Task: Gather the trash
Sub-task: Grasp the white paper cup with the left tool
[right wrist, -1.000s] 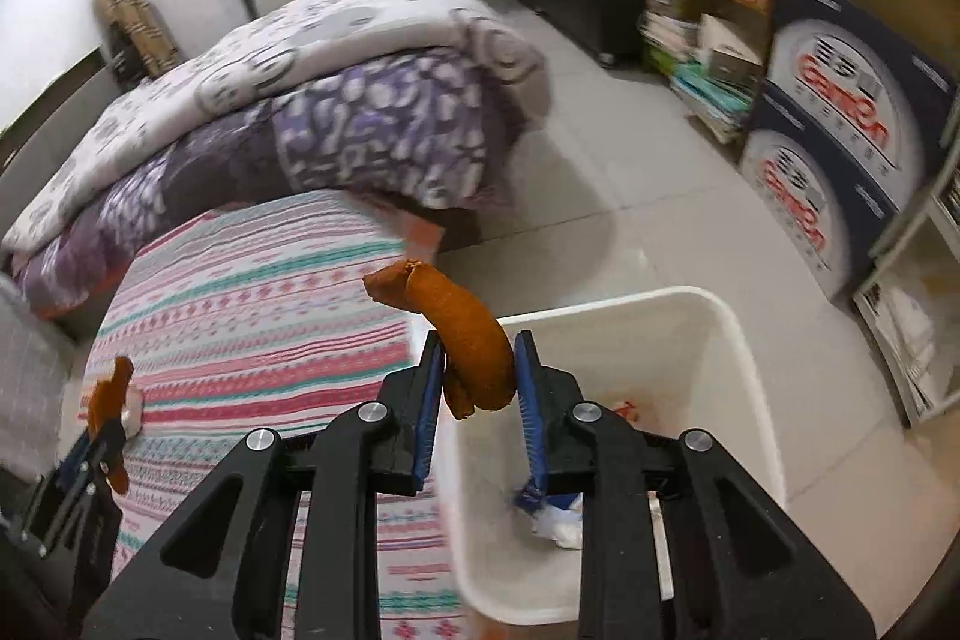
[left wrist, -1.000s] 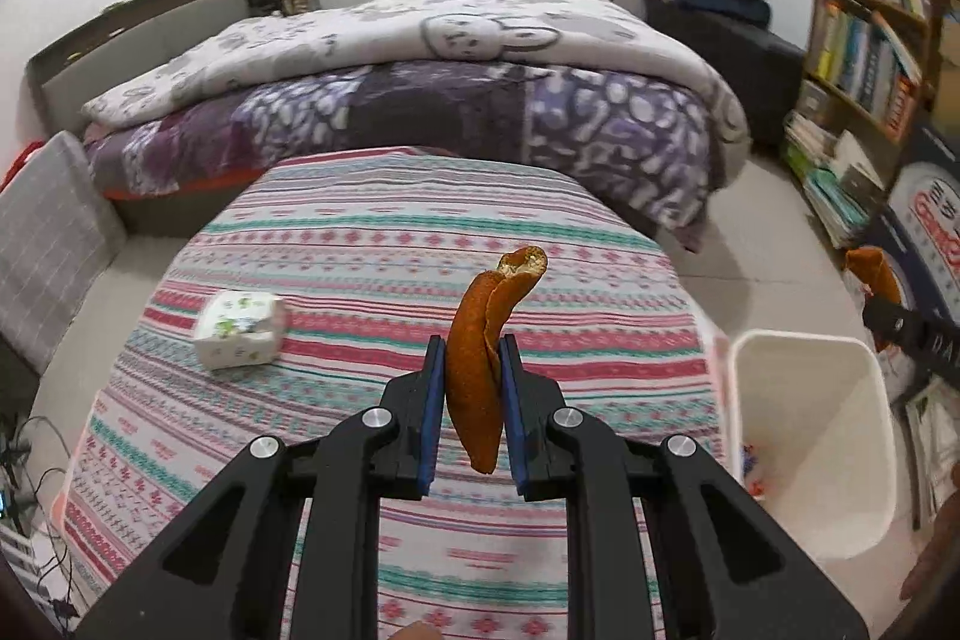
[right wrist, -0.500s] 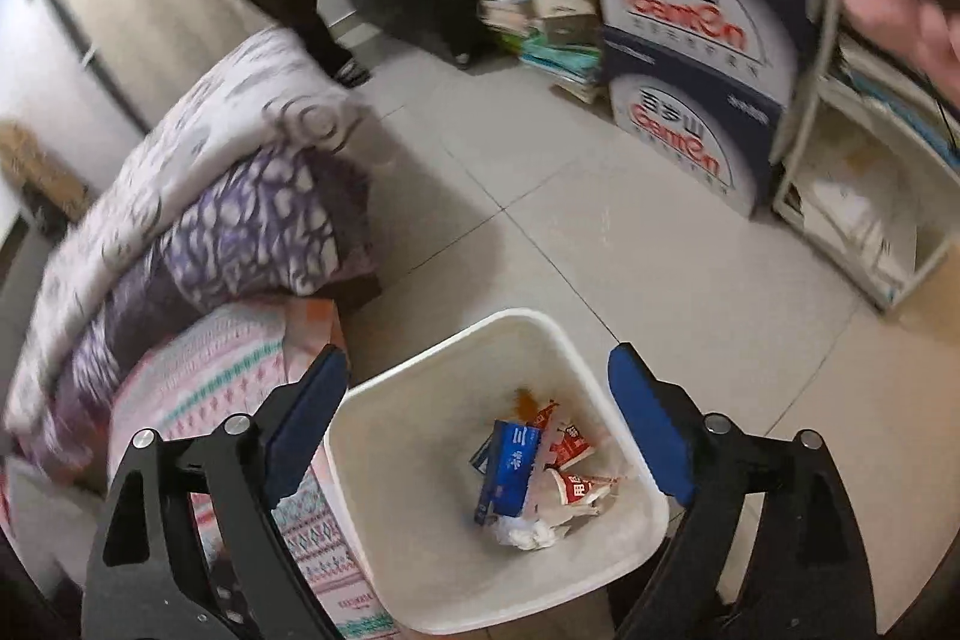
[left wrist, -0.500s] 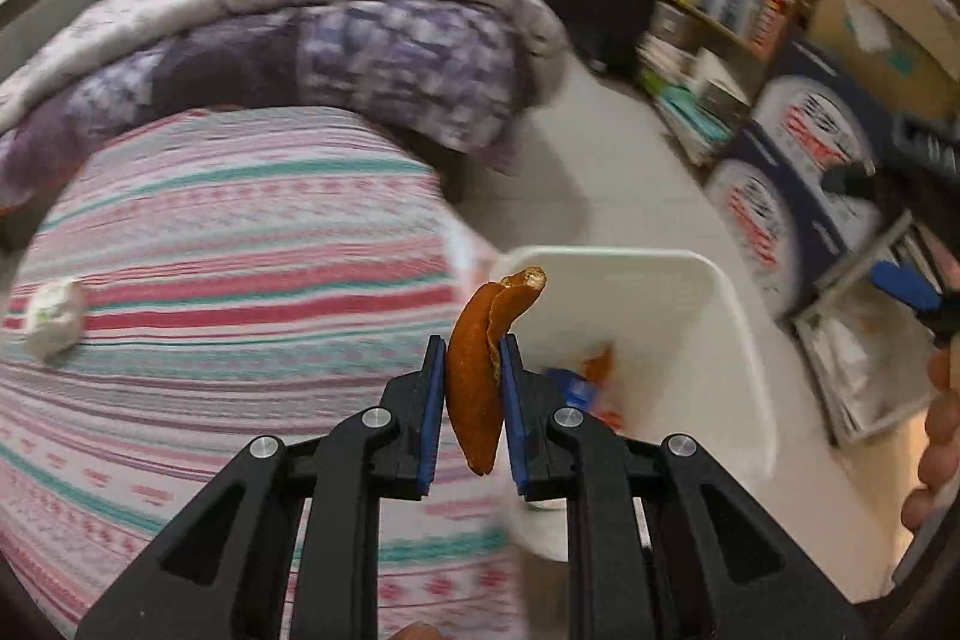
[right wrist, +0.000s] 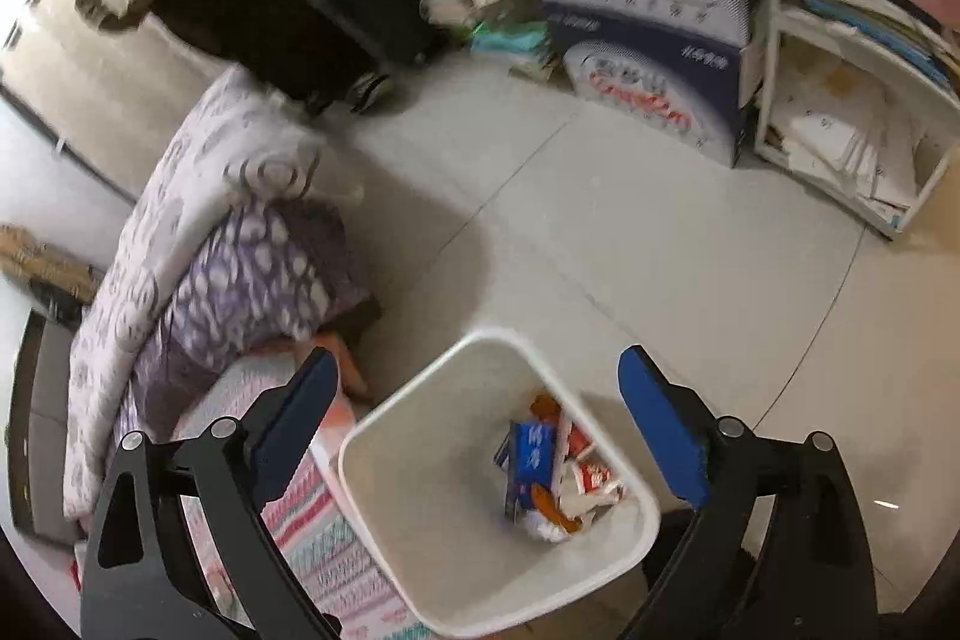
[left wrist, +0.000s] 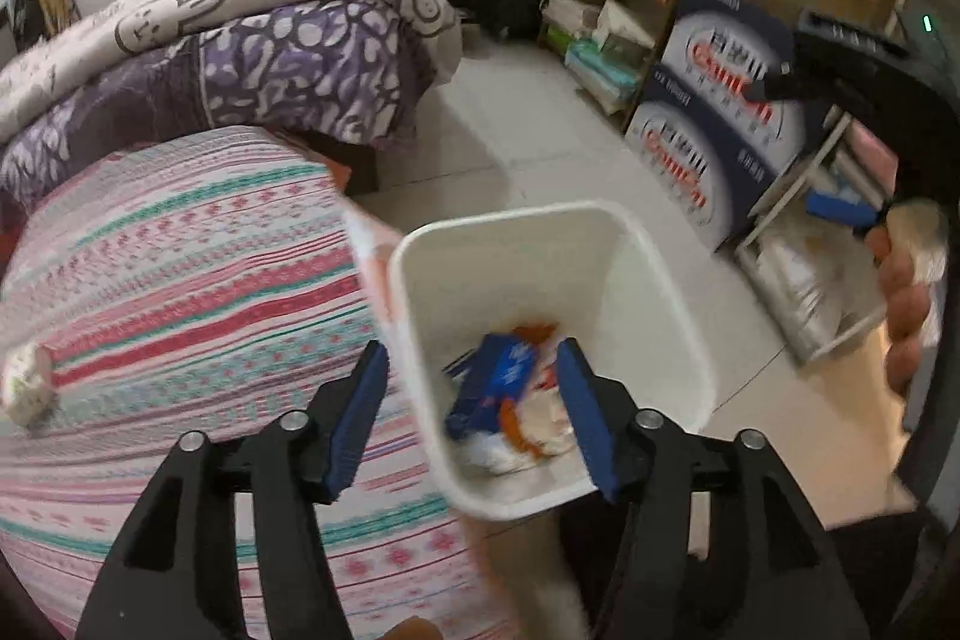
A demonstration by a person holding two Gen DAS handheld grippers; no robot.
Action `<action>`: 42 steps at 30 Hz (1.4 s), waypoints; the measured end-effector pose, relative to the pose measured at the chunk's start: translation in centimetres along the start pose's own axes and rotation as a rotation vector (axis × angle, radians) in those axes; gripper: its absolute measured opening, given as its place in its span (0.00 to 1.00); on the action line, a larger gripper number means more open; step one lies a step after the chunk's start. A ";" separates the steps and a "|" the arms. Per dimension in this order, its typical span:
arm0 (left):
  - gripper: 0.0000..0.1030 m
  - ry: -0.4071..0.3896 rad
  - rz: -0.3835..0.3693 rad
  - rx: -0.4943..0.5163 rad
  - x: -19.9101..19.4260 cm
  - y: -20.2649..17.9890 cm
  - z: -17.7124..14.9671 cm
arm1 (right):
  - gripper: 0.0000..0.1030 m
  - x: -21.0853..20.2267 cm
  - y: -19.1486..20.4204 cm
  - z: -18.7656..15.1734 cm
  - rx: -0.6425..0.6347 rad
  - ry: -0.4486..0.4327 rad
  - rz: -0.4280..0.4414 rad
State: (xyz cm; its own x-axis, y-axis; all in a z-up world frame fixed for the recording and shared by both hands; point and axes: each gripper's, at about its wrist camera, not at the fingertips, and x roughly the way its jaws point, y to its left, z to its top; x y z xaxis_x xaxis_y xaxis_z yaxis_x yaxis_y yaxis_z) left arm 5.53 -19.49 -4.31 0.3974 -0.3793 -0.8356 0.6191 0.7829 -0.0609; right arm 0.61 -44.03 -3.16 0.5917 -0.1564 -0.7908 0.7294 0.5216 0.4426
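white plastic bin (left wrist: 600, 244) rectangular, crumpled wrappers (right wrist: 558, 472) inside

White bin (left wrist: 540, 244); pink-and-teal striped cloth (left wrist: 180, 280).

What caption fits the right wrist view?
Open right gripper hovers over the white bin holding wrappers and orange peels.
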 end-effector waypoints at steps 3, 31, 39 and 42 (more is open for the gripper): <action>0.68 0.054 0.120 0.110 0.3 2.6 -1.6 | 0.88 1.1 2.1 -2.0 -0.071 0.063 0.012; 0.83 0.612 0.442 0.573 8.2 36.4 -5.3 | 0.88 9.5 18.6 -18.0 -0.601 0.316 0.007; 0.50 0.440 0.295 0.158 5.3 40.9 -3.5 | 0.88 9.7 18.9 -18.7 -0.608 0.331 0.012; 0.46 0.270 0.225 -0.118 1.0 42.3 -3.9 | 0.88 9.0 18.9 -18.8 -0.611 0.323 0.026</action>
State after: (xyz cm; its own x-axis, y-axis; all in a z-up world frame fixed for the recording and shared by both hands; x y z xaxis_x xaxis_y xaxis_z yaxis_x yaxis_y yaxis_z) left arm 29.46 15.18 -9.90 0.3118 -0.0591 -0.9483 0.4480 0.8893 0.0919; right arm 13.29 -19.84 -9.84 0.4056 0.0705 -0.9113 0.3357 0.9159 0.2202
